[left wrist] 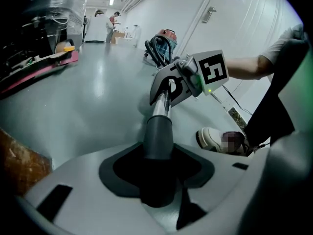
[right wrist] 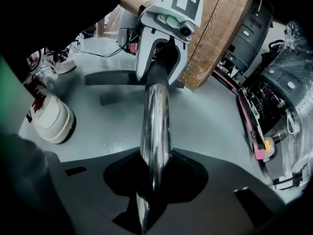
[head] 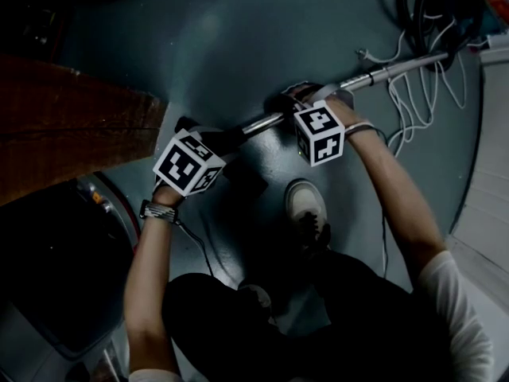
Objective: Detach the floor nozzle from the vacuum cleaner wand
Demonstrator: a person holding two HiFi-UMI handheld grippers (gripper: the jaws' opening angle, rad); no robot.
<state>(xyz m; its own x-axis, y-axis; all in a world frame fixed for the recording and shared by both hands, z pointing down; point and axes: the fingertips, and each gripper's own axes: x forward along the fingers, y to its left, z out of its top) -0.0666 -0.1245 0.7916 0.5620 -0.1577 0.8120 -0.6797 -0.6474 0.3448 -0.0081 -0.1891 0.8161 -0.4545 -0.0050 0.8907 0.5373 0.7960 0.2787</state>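
A chrome vacuum wand [head: 398, 68] slants across the grey floor from upper right toward the middle. Its lower end enters the dark grey neck [left wrist: 159, 133] of the floor nozzle [right wrist: 111, 77], whose flat head lies on the floor. My left gripper [head: 225, 141] is shut on that neck, which fills the jaws in the left gripper view [left wrist: 159, 180]. My right gripper [head: 308, 102] is shut on the chrome wand [right wrist: 155, 126] a short way up the tube. In the right gripper view the wand runs straight out of its jaws [right wrist: 154, 180] to the left gripper [right wrist: 161, 43].
A wooden slab [head: 71, 126] stands at the left, close to the nozzle. The person's shoe [head: 306, 205] rests on the floor just below the wand. White cables [head: 413, 94] and a coiled black hose [head: 433, 6] lie at upper right. A dark machine [head: 48, 277] fills the lower left.
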